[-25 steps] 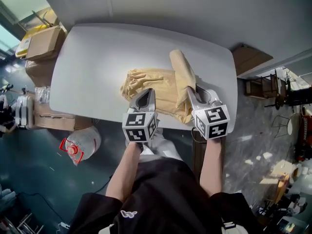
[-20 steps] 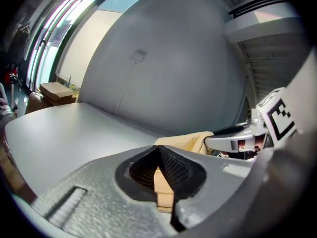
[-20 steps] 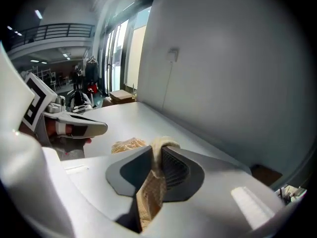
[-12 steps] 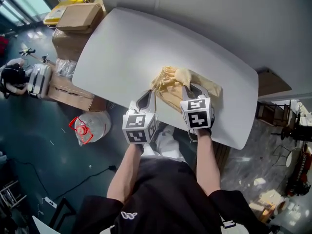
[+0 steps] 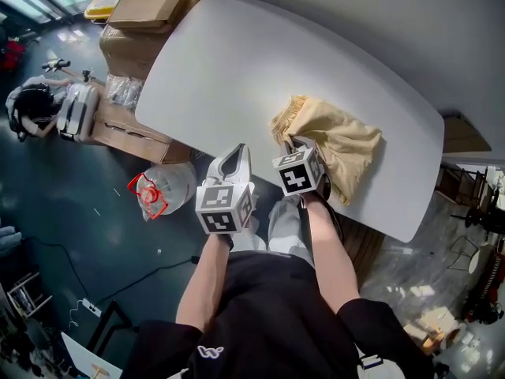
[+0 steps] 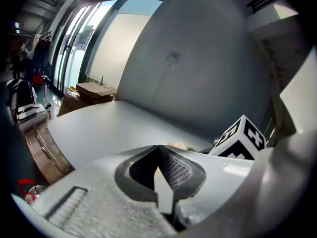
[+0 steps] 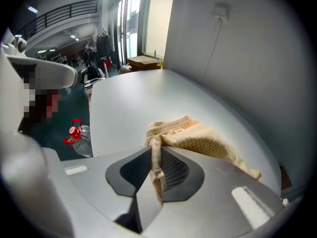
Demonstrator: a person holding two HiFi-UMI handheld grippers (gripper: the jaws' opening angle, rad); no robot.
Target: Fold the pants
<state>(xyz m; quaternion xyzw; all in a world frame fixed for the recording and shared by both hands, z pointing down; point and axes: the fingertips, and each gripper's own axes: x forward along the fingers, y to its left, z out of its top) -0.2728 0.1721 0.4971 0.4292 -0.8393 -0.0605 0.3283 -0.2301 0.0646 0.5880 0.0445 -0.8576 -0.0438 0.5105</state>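
The tan pants (image 5: 339,136) lie in a folded heap near the front edge of the grey table (image 5: 237,61). My right gripper (image 5: 295,144) is at the heap's left front corner, shut on a fold of the cloth beside the gathered waistband. In the right gripper view the cloth (image 7: 198,138) runs down between the jaws of that gripper (image 7: 154,152). My left gripper (image 5: 234,158) hovers at the table's front edge, left of the pants and apart from them. Its jaws meet with nothing between them (image 6: 159,150); the right gripper's marker cube (image 6: 242,138) shows beside it.
Cardboard boxes (image 5: 134,10) stand off the table's left end, with a bag (image 5: 75,109) on the floor beside them. A clear water jug with a red handle (image 5: 162,192) sits on the floor below the front edge. A wall runs behind the table.
The right gripper has come down and leftward with the raised pant leg, laying it over the rest into a compact heap. The left gripper has left the cloth and moved left to the table's edge.
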